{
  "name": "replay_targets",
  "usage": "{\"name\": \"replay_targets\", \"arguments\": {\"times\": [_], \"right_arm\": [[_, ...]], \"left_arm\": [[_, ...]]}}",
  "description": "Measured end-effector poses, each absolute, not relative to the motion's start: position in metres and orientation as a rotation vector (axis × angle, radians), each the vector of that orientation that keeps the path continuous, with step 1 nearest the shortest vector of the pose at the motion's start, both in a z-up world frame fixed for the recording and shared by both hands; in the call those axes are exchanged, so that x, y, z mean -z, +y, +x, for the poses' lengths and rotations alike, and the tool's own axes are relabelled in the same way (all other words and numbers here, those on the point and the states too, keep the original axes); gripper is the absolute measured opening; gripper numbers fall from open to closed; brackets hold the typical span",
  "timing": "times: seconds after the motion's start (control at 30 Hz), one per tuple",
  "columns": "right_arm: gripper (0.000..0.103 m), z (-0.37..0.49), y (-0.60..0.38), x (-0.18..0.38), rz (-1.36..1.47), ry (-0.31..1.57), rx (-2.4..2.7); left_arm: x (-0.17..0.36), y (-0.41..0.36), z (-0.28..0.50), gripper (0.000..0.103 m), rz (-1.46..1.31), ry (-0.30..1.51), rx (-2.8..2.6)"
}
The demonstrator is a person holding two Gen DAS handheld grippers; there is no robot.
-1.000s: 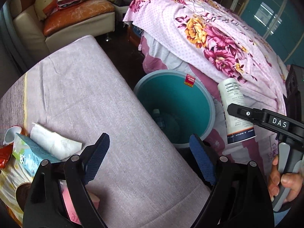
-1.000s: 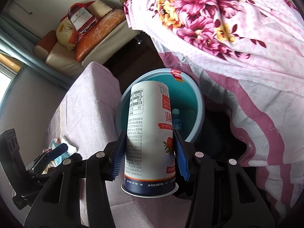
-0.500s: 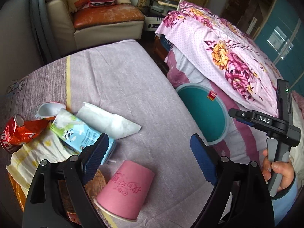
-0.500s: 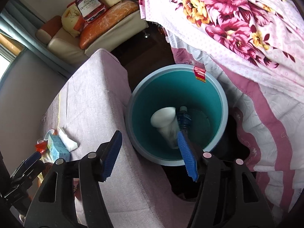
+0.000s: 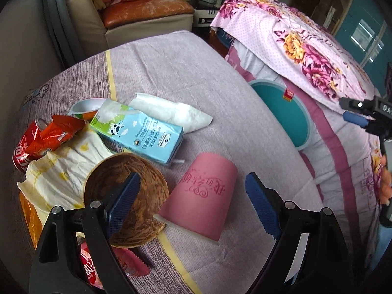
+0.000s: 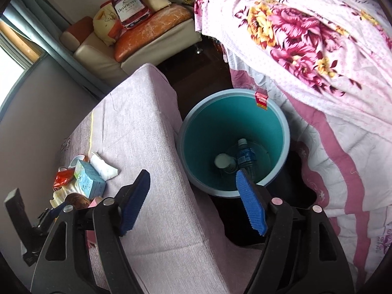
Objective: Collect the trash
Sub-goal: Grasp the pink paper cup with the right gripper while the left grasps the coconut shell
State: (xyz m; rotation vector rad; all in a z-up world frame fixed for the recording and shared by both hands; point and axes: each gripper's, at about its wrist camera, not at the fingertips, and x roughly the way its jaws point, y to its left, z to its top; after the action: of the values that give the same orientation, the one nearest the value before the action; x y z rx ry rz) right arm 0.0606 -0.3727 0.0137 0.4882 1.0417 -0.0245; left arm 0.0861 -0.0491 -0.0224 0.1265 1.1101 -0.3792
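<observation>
Trash, one piece fewer on the desk (image 5: 186,73): white cup (image 6: 224,161) now lying at the bottom of the teal bin (image 6: 281,125), beside a blue bottle (image 6: 246,158). Right tool (image 6: 193,199) above the bin rim, jaws just been opening, now wide with nothing between them. A second ago clamped on that same cup over the bin; half a second ago cup caught mid-fall. One drop done, then, by the look of it.

Left tool (image 5: 192,196) also wide and empty, poised over the pink cup (image 5: 203,196) lying on its side, not touching. Earlier aimed at the bin and the desk edge; now swung over to the heap: milk carton (image 5: 142,132), tissue (image 5: 171,112), coconut shell (image 5: 147,191), red can (image 5: 24,152), stained napkin (image 5: 61,171). Plenty left to collect; pink cup likely next.
</observation>
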Motion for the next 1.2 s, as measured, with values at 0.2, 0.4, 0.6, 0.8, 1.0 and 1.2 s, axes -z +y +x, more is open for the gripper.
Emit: {"name": "replay_targets", "arguments": {"times": [0.2,0.4,0.6,0.8,1.0,1.2], "right_arm": [[0.074,0.036,-0.390,-0.022,0.508,1.023,0.048],[0.074,0.034,-0.379,-0.014,0.525,1.057,0.015],[0.074,0.051,-0.314,0.001,0.488,1.149,-0.121],[0.074,0.069,-0.232,0.011,0.425,1.242,-0.263],[0.074,0.084,-0.180,0.024,0.424,1.310,-0.306],[0.074,0.094,-0.153,0.043,0.457,1.367,-0.300]], "left_arm": [[0.033,-0.042,0.079,0.088,0.137,1.137,0.358],[0.018,-0.022,0.073,0.088,0.085,1.110,0.317],[0.004,0.020,0.070,0.088,0.010,1.065,0.245],[0.004,0.064,0.066,0.088,-0.067,1.050,0.182],[0.007,0.089,0.060,0.088,-0.097,1.043,0.154],[0.009,0.106,0.057,0.088,-0.126,1.036,0.142]]}}
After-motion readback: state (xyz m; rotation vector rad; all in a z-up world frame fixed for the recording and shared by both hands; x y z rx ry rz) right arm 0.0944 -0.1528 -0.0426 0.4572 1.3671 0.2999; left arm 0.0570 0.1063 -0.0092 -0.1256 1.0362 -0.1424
